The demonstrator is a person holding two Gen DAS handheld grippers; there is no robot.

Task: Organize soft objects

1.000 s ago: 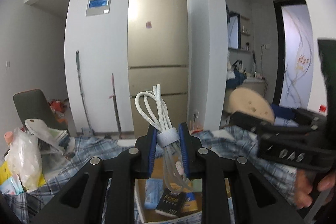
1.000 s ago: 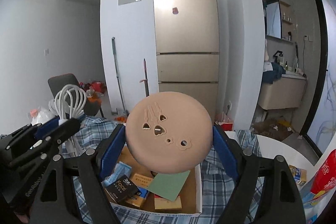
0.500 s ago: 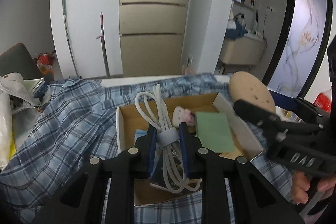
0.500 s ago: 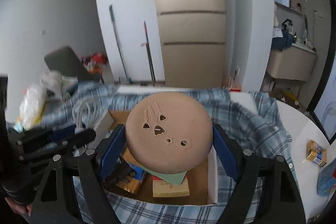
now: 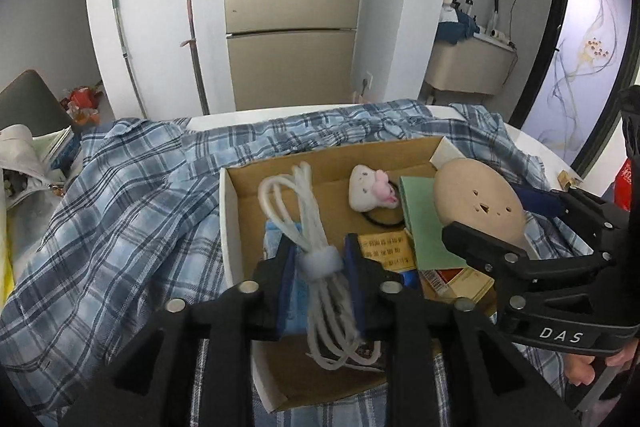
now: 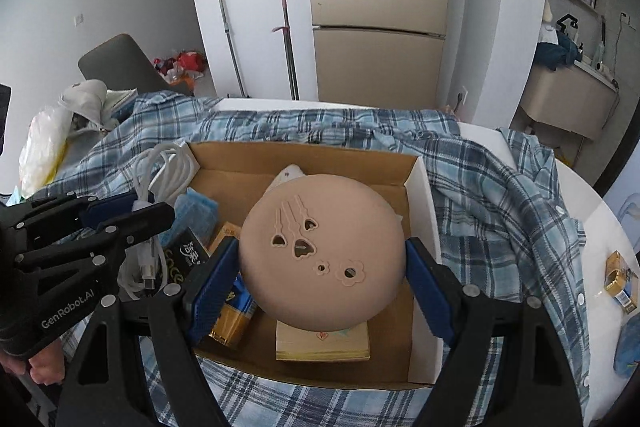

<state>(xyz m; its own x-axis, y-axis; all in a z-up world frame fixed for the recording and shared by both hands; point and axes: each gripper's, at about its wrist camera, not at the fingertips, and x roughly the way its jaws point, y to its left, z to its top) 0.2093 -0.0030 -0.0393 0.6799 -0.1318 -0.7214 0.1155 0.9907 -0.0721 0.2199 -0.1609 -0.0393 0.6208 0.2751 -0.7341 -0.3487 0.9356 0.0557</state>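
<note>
A tall beige fridge (image 6: pixel 376 3) is standing against the back wall. Two mops (image 6: pixel 228 27) are leaning just to its left. Further left, a grey chair (image 6: pixel 116 65) is sitting beside red clutter. Right of the fridge, a counter (image 6: pixel 568 99) is holding dark cloth.

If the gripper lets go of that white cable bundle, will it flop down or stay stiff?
Probably flop. The white cable bundle is thin looped cord, pinched at its strap by the left gripper, and its free ends already sag below. It looks light. The strap should keep the loops together as it lands in the cardboard box.
</note>
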